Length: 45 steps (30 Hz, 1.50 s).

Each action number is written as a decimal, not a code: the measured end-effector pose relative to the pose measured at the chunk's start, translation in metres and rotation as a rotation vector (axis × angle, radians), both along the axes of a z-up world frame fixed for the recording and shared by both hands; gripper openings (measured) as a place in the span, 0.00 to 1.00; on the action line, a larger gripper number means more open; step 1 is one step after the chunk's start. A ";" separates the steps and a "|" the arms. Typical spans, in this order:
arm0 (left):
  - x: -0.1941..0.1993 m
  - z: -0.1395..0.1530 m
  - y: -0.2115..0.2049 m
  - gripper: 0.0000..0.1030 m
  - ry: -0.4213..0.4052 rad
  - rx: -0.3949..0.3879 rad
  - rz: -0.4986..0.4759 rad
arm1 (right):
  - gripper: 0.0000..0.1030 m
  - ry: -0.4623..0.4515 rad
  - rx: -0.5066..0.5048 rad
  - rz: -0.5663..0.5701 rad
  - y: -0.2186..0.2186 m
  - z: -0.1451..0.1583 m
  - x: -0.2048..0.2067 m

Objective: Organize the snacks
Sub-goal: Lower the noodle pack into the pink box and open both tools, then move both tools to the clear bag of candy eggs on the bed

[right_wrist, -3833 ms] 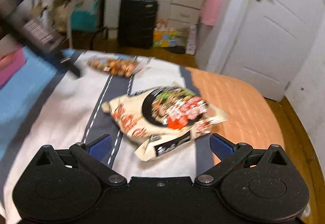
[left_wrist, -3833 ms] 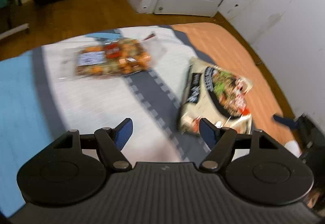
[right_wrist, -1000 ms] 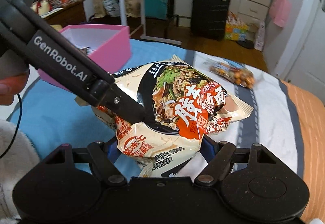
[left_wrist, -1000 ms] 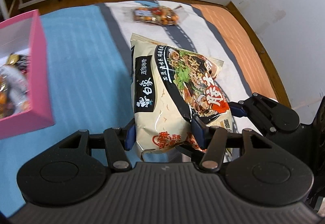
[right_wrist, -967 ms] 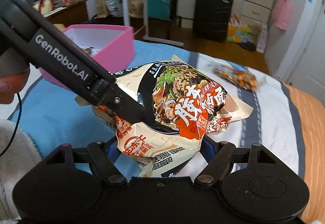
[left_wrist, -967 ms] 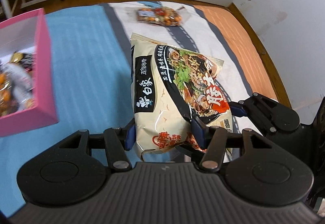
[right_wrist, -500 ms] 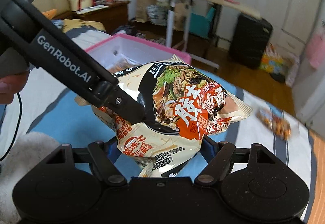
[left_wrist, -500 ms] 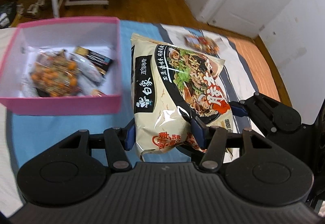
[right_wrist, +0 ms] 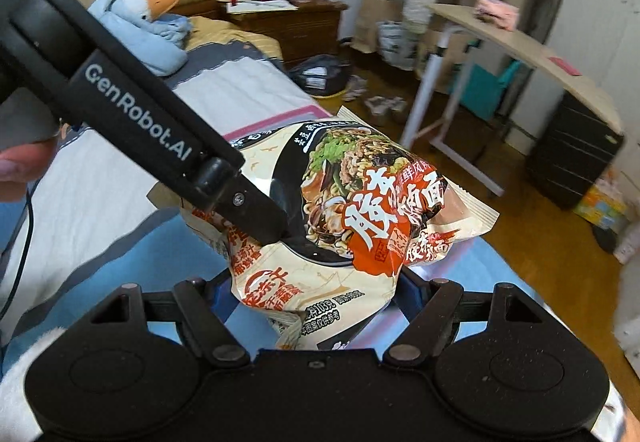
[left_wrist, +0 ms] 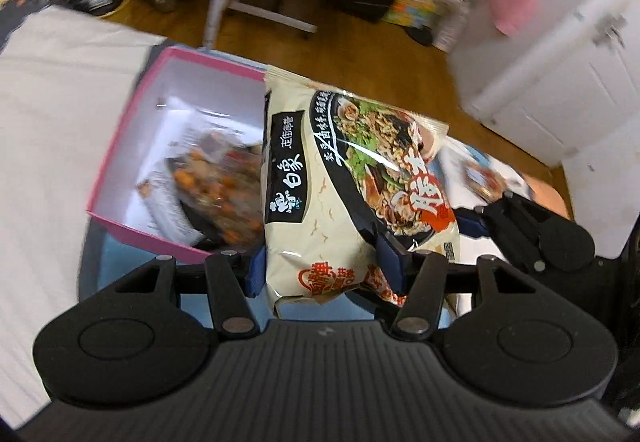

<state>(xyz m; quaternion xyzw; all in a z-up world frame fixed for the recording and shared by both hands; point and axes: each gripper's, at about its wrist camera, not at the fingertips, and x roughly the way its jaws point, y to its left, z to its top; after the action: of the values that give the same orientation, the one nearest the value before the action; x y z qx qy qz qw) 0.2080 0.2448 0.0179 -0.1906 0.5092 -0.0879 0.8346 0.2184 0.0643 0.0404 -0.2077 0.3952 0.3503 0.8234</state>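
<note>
A cream and black noodle packet [left_wrist: 344,201] is held in the air by both grippers. My left gripper [left_wrist: 324,266] is shut on its near end, and my right gripper [right_wrist: 308,298] is shut on its other side; the packet also shows in the right wrist view [right_wrist: 340,226]. The left gripper's finger [right_wrist: 256,213] presses on the packet's face. A pink box [left_wrist: 116,145] with white inside stands on the bed just left of and below the packet. It holds a bag of orange snacks [left_wrist: 216,185], blurred.
A second snack bag [left_wrist: 484,177] lies on the bed behind the packet at the right. Beyond the bed's edge are a wooden floor, a folding table [right_wrist: 520,41], a black suitcase [right_wrist: 568,149] and a wooden nightstand [right_wrist: 296,25].
Both grippers have carried the packet further left, toward the pink box. The box has come closer and now lies partly under the packet. The second snack bag has dropped back to the right.
</note>
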 end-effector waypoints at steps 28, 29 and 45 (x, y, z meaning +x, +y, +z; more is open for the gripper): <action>-0.009 -0.003 0.017 0.67 -0.073 0.243 0.016 | 0.81 -0.016 0.047 -0.007 -0.007 0.022 0.012; -0.013 0.000 0.015 0.67 -0.074 0.245 0.006 | 0.81 -0.016 0.055 -0.019 -0.016 0.030 0.008; -0.056 0.043 -0.068 0.68 -0.079 0.294 -0.211 | 0.86 -0.046 0.131 -0.148 -0.145 0.077 -0.047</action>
<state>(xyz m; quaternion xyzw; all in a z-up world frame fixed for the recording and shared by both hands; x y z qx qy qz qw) 0.1525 0.1771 0.0608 -0.0088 0.5007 -0.1070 0.8589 0.1713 -0.0808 0.1172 -0.1318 0.3666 0.3089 0.8677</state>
